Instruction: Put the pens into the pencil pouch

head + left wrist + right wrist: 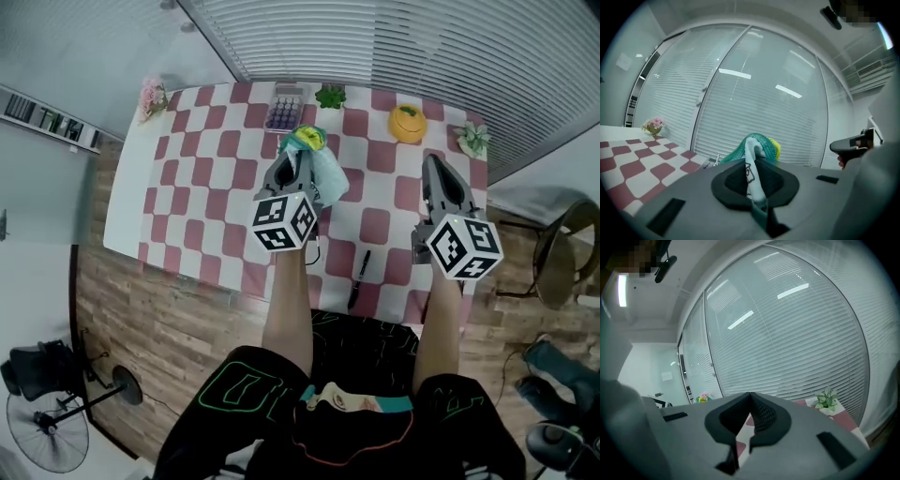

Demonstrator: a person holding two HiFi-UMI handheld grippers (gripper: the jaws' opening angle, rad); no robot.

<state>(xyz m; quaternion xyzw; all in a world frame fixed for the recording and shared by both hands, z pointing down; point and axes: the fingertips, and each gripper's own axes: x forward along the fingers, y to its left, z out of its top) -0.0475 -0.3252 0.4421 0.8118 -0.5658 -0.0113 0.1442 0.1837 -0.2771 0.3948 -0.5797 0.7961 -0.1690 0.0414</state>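
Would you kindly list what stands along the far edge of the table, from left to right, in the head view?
pink flowers → grey calculator → small green plant → round orange jar → leafy plant in a white pot

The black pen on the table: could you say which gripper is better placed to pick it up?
Right, I'd judge: the right gripper is empty, jaws together, while the left gripper is shut on the pencil pouch.
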